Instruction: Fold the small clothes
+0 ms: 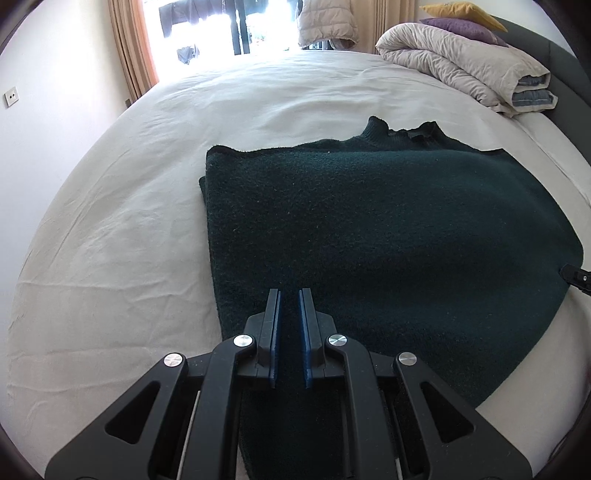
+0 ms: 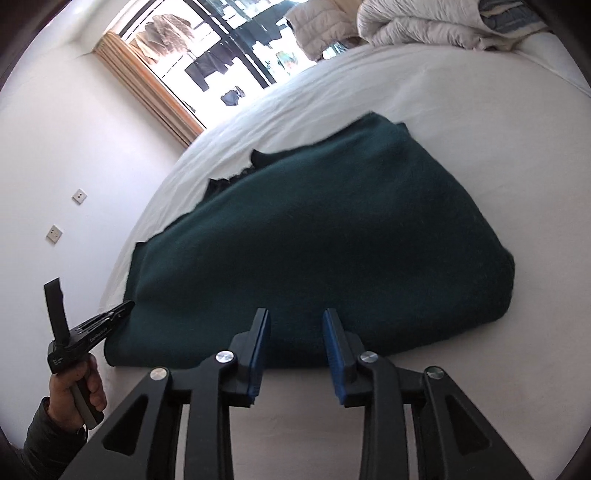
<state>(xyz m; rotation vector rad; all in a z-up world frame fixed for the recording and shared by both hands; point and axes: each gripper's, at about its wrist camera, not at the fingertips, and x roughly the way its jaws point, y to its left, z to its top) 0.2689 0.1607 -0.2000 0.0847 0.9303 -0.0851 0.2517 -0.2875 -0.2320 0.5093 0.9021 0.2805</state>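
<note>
sweater (image 1: 369, 229) edges ringed by bare white sheet (image 1: 122, 236).

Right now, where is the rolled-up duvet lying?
In the left wrist view the duvet lies at the bed's far right corner, beyond the green sweater, under two cushions.

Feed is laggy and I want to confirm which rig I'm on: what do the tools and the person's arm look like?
Both tools are matte black with blue pads on the inner finger faces and round silver pivot bolts on angular linkages with triangular cut-outs: left tool, right tool. Seen from the right wrist, the left tool has small white lettering on its side and a grey-and-black handle. The left hand is bare, with a dark padded sleeve.
</note>
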